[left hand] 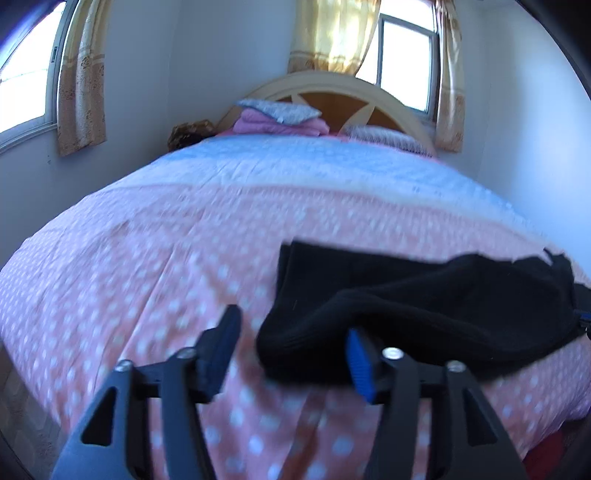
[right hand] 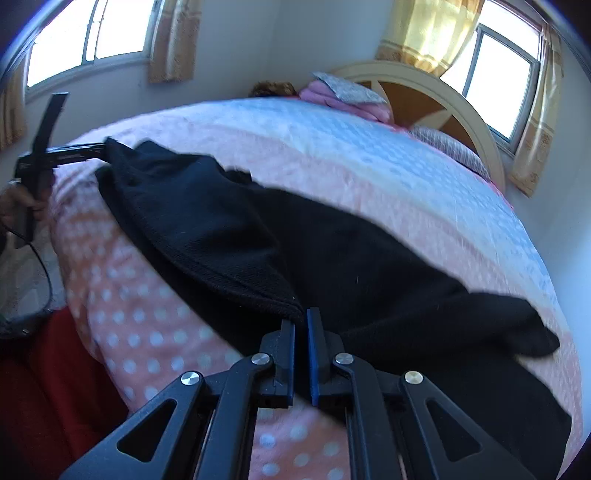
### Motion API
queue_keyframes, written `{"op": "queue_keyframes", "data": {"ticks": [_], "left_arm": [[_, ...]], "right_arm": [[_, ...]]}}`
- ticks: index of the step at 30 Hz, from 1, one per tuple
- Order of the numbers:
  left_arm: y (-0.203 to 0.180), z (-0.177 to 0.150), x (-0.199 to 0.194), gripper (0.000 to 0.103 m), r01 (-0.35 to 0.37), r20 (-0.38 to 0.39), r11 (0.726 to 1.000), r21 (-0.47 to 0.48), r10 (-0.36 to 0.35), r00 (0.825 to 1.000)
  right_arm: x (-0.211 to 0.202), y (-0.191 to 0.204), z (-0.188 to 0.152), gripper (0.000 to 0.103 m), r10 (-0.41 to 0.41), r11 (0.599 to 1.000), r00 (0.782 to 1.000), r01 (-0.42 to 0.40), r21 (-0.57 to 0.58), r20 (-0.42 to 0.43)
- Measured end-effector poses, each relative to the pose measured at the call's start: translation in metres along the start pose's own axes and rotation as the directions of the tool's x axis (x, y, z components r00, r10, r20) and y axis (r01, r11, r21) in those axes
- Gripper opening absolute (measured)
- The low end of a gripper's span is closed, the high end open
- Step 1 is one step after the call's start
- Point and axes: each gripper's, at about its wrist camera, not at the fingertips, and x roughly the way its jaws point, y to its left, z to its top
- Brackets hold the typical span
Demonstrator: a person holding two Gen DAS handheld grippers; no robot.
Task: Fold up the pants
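Black pants [left hand: 424,306] lie on the pink dotted bedspread [left hand: 166,258] near the bed's front edge, with a ribbed hem folded over on top. My left gripper [left hand: 291,350] is open, its jaws wide apart; the hem's left end lies between the fingers. In the right wrist view the pants [right hand: 332,251] stretch across the bedspread [right hand: 369,155]. My right gripper [right hand: 301,332] is shut on the hem's corner. The left gripper [right hand: 88,149] shows there at the far left, touching the hem's other end.
The bed's headboard [left hand: 332,92] with pillows and folded pink bedding [left hand: 280,122] is at the back. Windows with yellow curtains [left hand: 336,33] flank it. A red cloth [right hand: 48,387] hangs below the bed's front edge, beside the floor.
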Motion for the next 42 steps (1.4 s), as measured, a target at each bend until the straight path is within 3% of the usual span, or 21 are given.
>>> {"op": "queue_keyframes", "data": {"ticks": [3, 6, 8, 11, 15, 18, 22, 25, 29, 32, 35, 38, 42], "left_arm": [[0.012, -0.009, -0.008, 0.069, -0.008, -0.046, 1.000, -0.004, 0.007, 0.999], [0.026, -0.019, -0.018, 0.076, -0.078, -0.079, 0.997, 0.018, 0.079, 0.994], [0.042, -0.016, -0.027, 0.077, -0.116, -0.087, 0.993, -0.004, 0.115, 0.990], [0.049, -0.010, -0.035, 0.077, -0.059, -0.118, 0.997, -0.057, 0.052, 0.992], [0.029, 0.001, -0.036, 0.077, 0.069, -0.118, 0.992, -0.105, -0.081, 0.990], [0.012, 0.014, -0.036, 0.077, 0.053, -0.050, 0.995, -0.080, -0.057, 0.997], [-0.001, 0.038, -0.024, 0.077, 0.009, 0.023, 0.998, -0.065, -0.007, 1.000], [-0.014, 0.047, -0.005, 0.077, -0.007, 0.041, 0.998, -0.062, 0.010, 0.999], [-0.038, 0.028, 0.026, 0.077, -0.007, -0.052, 1.000, -0.007, 0.007, 0.999], [-0.048, 0.001, 0.040, 0.077, -0.037, -0.105, 0.999, 0.038, 0.040, 0.994], [-0.059, -0.012, 0.033, 0.078, -0.084, -0.038, 0.989, 0.118, 0.089, 0.995], [-0.057, -0.006, 0.036, 0.083, -0.069, -0.055, 0.993, 0.092, 0.074, 0.996], [-0.058, -0.003, 0.040, 0.086, -0.068, -0.069, 0.992, 0.109, 0.075, 0.995]], "right_arm": [[0.001, 0.001, -0.009, 0.011, -0.018, 1.000, 0.999, 0.019, 0.024, -0.028], [-0.010, -0.007, -0.006, 0.025, 0.028, 0.998, 0.997, -0.024, 0.060, -0.067], [-0.024, -0.010, -0.004, 0.036, 0.058, 0.995, 0.997, -0.053, 0.087, -0.051], [-0.047, -0.018, 0.009, 0.046, 0.112, 0.983, 0.993, -0.117, 0.145, 0.037], [-0.050, -0.019, 0.045, 0.047, 0.238, 0.938, 0.958, -0.269, 0.217, 0.160], [-0.017, -0.017, 0.083, 0.046, 0.358, 0.877, 0.916, -0.397, 0.271, 0.183], [0.035, -0.010, 0.119, 0.046, 0.437, 0.837, 0.888, -0.460, 0.296, 0.143], [0.077, -0.014, 0.137, 0.047, 0.461, 0.809, 0.881, -0.466, 0.357, 0.106], [0.124, -0.013, 0.144, 0.047, 0.468, 0.797, 0.883, -0.437, 0.416, 0.031], [0.150, -0.004, 0.130, 0.047, 0.526, 0.769, 0.849, -0.447, 0.456, -0.056], [0.141, 0.003, 0.124, 0.047, 0.561, 0.763, 0.825, -0.488, 0.425, -0.060], [0.143, 0.007, 0.130, 0.047, 0.620, 0.722, 0.780, -0.527, 0.448, -0.082], [0.167, 0.017, 0.143, 0.047, 0.628, 0.713, 0.773, -0.525, 0.465, -0.091]]}}
